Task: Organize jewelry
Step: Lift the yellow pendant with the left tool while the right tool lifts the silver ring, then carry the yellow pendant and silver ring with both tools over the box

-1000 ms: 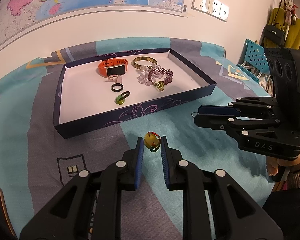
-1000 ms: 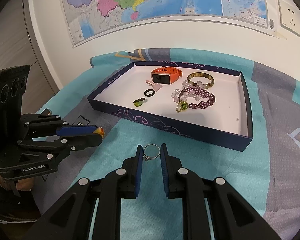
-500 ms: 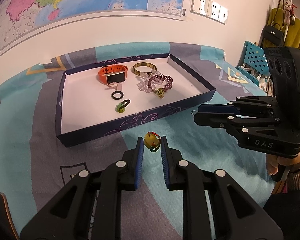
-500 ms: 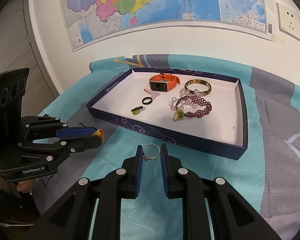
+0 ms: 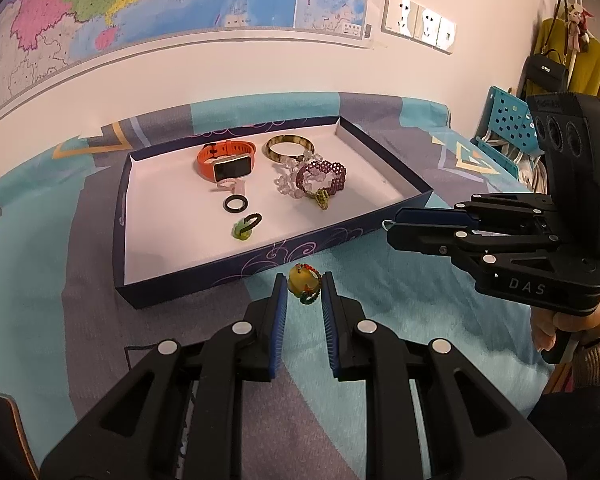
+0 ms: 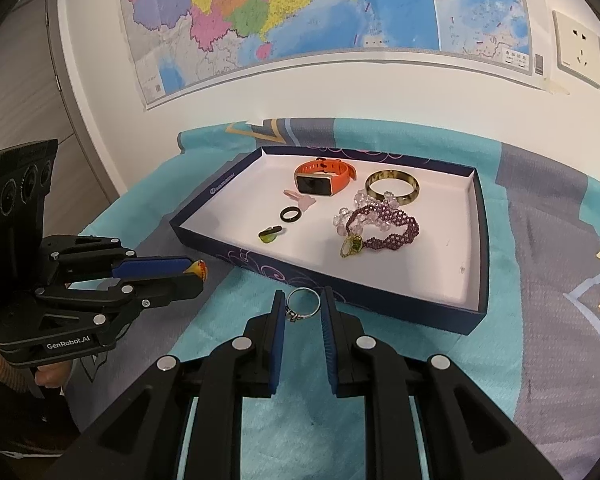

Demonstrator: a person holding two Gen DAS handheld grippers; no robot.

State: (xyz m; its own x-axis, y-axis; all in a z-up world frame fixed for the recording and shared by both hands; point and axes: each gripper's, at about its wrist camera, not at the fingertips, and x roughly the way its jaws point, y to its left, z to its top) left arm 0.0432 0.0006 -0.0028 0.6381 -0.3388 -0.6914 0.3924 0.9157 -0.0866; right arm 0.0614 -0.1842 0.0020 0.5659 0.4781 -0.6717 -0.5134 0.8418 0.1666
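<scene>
My left gripper (image 5: 303, 285) is shut on a yellow bead charm (image 5: 300, 282) with a red and green beaded loop, held above the bedspread in front of the navy tray (image 5: 236, 268). It also shows in the right wrist view (image 6: 196, 270). My right gripper (image 6: 302, 304) is shut on a silver ring (image 6: 303, 305), held in front of the tray's near wall (image 6: 340, 288). The right gripper also shows in the left wrist view (image 5: 392, 226). The tray holds an orange watch (image 5: 226, 160), a bangle (image 5: 290, 147), a purple beaded bracelet (image 5: 320, 176), a black ring (image 5: 235, 203) and a green ring (image 5: 244, 229).
The tray lies on a bed with a teal and grey cover (image 5: 400, 304). A wall with a map (image 6: 300, 8) and sockets (image 5: 420, 26) stands behind the bed. A blue perforated basket (image 5: 508, 120) and hanging bags (image 5: 548, 68) are at the far right.
Both grippers have risen and drawn back a little from the tray, each keeping hold of its piece. The jewelry in the tray has not moved.
</scene>
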